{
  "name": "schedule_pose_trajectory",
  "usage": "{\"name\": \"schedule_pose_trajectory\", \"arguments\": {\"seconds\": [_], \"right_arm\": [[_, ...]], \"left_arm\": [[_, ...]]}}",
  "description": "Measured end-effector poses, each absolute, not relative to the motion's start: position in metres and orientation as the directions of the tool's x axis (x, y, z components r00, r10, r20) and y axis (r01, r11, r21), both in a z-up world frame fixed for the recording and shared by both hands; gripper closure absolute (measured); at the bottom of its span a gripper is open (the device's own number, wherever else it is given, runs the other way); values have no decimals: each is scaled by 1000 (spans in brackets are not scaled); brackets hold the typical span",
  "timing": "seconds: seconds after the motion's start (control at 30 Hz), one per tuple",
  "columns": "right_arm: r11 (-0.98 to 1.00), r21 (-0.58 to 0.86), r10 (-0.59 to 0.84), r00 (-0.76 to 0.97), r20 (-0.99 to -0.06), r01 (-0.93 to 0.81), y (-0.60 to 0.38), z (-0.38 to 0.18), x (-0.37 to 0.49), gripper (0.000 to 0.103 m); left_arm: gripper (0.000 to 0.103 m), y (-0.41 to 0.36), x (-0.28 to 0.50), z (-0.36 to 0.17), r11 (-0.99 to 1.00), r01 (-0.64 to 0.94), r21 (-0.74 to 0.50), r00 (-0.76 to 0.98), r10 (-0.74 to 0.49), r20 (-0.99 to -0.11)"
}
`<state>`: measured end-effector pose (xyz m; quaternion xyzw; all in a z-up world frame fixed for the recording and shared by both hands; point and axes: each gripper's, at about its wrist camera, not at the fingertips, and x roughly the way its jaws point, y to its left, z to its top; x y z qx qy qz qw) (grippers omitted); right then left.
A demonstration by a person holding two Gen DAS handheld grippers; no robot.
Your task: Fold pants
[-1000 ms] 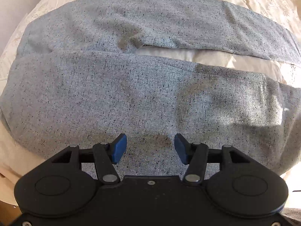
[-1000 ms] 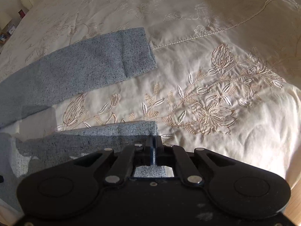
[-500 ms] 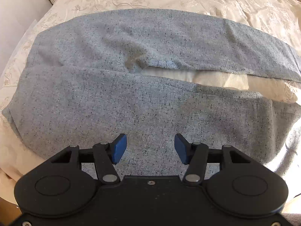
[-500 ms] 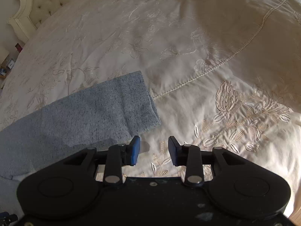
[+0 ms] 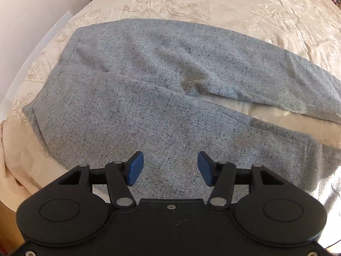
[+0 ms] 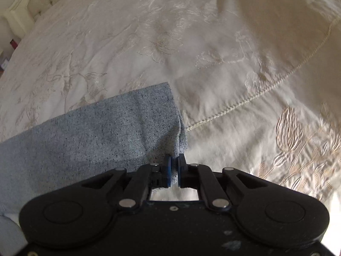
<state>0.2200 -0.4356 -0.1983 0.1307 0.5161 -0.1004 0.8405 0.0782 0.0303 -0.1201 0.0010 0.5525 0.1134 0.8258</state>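
Pants [image 5: 149, 111]: grey-blue w/ dark flecks, spread flat on the cream embroidered bedspread [image 5: 234, 6], waist to the left, legs splayed apart w/ a wedge of cover showing between them. Left gripper [image 5: 168, 168] hangs over the near leg, blue pads [image 5: 134, 168] wide apart, nothing between. Right gripper [image 6: 174, 168] pinched tight on a leg's hem corner; cuff [image 6: 149, 115] puckers toward the fingers.

soft daylight, fisheye bend at the edges
glare bottom right on the bedspread [image 5: 332, 194]; right view slightly blurred, gripper shadow on pants [image 6: 89, 140].
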Motion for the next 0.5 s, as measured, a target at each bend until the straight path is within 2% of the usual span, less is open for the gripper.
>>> {"name": "schedule_pose_trajectory", "arguments": {"seconds": [0.07,0.2,0.3,0.37,0.5], "right_arm": [[974,5,-105,476,-873,225,-425,-189,219,98],[967,-79,-179,422,-889,244,-433,-203,224,100],[967,-25,-137,432,-892,254,-440,-202,218,93],[960,19,-120,470,-874,281,-443,-191,207,84],[949,116,-59,525,-849,294,-444,-164,164,78]], "left_arm": [[43,34,79,-121,971,-197,134,358,198,-913],[43,38,77,-122,970,-194,144,349,206,-914],[43,38,75,-121,973,-175,149,352,204,-914],[43,35,75,-124,978,-153,144,352,190,-916],[43,20,76,-137,989,-68,130,336,146,-931]]}}
